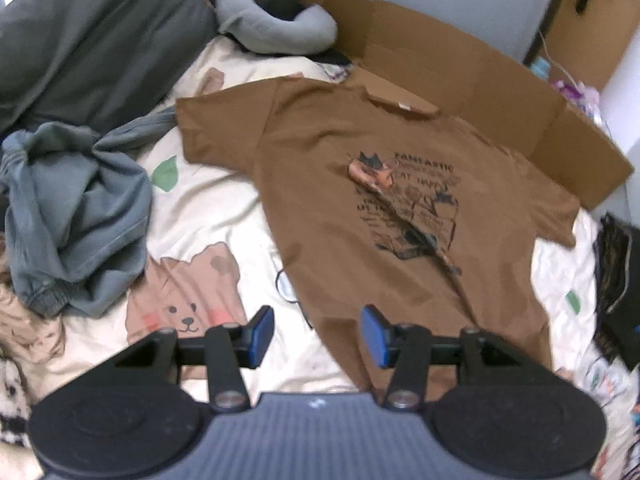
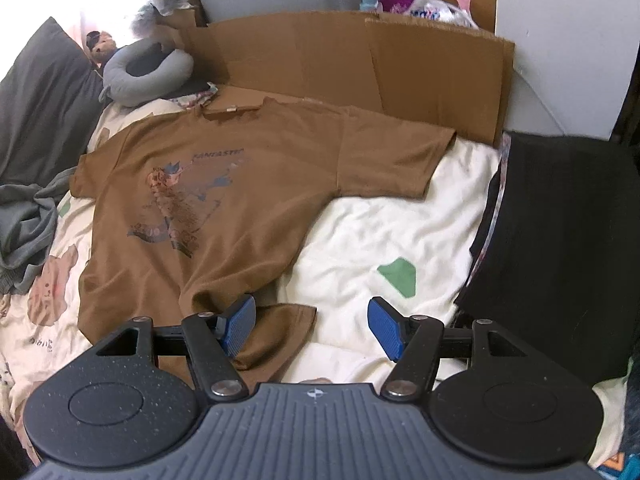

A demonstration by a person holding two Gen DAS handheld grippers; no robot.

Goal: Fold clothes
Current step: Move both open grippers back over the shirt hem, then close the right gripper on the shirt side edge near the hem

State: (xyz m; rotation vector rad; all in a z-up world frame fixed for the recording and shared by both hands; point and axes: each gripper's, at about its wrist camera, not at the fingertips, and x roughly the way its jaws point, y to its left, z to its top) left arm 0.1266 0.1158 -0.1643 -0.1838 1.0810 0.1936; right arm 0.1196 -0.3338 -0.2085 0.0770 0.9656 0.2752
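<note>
The left tool (image 1: 318,336) hangs over the bottom hem of the brown T-shirt (image 1: 360,208), its blue pads (image 1: 262,334) standing moderately apart with nothing pinched between them; the hem's left corner lies under the gap. The right tool (image 2: 308,328) is spread wider, its pads (image 2: 384,328) bare of cloth, poised over the shirt's lower right corner, a small turned-up flap of hem lying just beside its left pad.

The brown T-shirt is spread flat, print side up, on the bed (image 2: 380,216), covered by a cream sheet patterned with bears and green leaves. The print (dark lettering reading FANTASTIC above a cat drawing) sits on the shirt's chest. Both short sleeves lie out to the sides, and the collar points away from the tools, touching a large sheet of flattened cardboard (image 2: 340,64) propped behind the shirt.

Left of the shirt, a crumpled grey-blue garment (image 1: 76,216) is heaped on the sheet, one strip of it reaching to the shirt's left sleeve. Beyond the shirt's left shoulder rests a grey U-shaped neck pillow (image 1: 276,20), and farther left a dark grey pillow (image 1: 88,36). Right of the shirt, apart from its right sleeve, sits a stack of dark folded cloth (image 2: 560,240) at the bed's edge. A thin dark cable (image 1: 282,284) loops on the sheet just beside the shirt's left side seam.
</note>
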